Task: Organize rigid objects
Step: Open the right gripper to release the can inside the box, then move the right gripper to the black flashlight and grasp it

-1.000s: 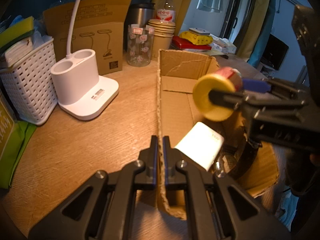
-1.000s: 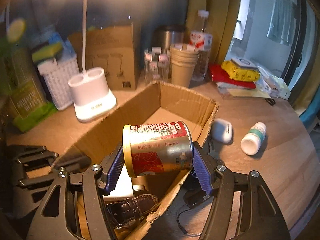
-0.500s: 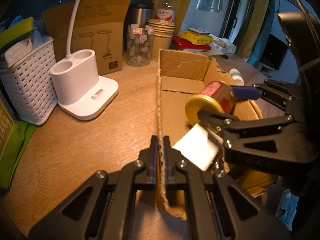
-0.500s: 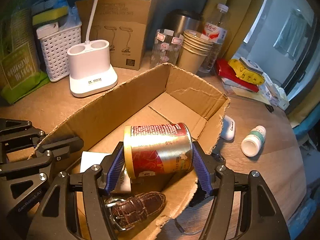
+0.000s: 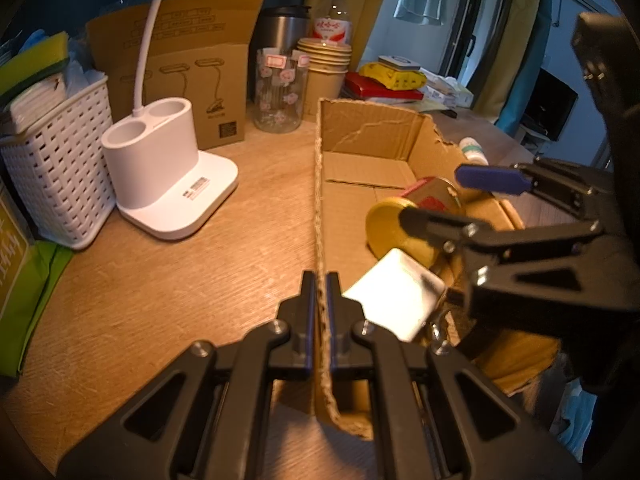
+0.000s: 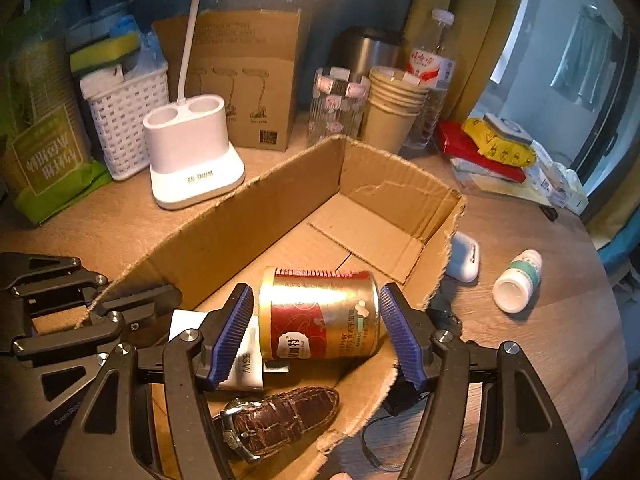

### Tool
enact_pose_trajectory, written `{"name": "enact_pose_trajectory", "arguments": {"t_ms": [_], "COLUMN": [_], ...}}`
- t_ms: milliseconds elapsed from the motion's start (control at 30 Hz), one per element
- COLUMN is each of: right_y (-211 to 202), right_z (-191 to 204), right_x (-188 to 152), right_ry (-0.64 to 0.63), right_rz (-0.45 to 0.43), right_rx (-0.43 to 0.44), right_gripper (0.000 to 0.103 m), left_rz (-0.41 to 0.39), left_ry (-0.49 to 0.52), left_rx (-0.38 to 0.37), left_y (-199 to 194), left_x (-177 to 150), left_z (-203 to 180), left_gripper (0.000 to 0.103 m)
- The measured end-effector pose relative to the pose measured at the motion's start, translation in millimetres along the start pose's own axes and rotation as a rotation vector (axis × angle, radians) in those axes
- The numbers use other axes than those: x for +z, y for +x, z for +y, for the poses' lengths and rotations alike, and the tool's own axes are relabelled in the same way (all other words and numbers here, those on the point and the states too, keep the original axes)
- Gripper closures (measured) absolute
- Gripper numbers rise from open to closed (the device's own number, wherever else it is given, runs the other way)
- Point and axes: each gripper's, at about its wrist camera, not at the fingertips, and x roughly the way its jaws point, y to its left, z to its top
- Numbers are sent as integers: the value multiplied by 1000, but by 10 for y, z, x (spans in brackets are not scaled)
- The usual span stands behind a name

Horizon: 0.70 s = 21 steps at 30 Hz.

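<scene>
- The left gripper is closed tight on the near wall of the cardboard box and keeps the box steady on the table.
- The right gripper stands wide, with the can between its blue pads. The can lies on its side on the box floor. A narrow gap shows on both ends, so I judge that the pads do not press it, though the view is close and I am not fully sure.
- The long axis of the can runs from one pad to the other, across the gripper.
- Behind the can in the box lie a white charger and a brown leather watch.
- Outside the box, on its right, wait a white case and a small white bottle. The right gripper is the nearer one, and the left is busy, so the next pick belongs to the right.
</scene>
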Motion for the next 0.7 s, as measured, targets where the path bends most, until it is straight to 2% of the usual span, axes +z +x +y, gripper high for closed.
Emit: {"name": "enact_pose_trajectory", "arguments": {"t_ms": [100,333,700], "right_y": [-122,-393,-600], "right_z": [-68,-339,-740], "right_x": [21,34,-107], "right_ry": [32,117,211], "right_rz": [-38,-108,-122], "right_rx": [12,-29,-103], "right_gripper": [31,30,29], "left_rz": [0,0,-1], "left_ry": [0,-1,0], "left_rx": [0,-1,0], "left_y": [0,1,0], "left_x": [4,3,-2], "left_z": [-1,1,-1], "left_gripper": [99,99,99]}}
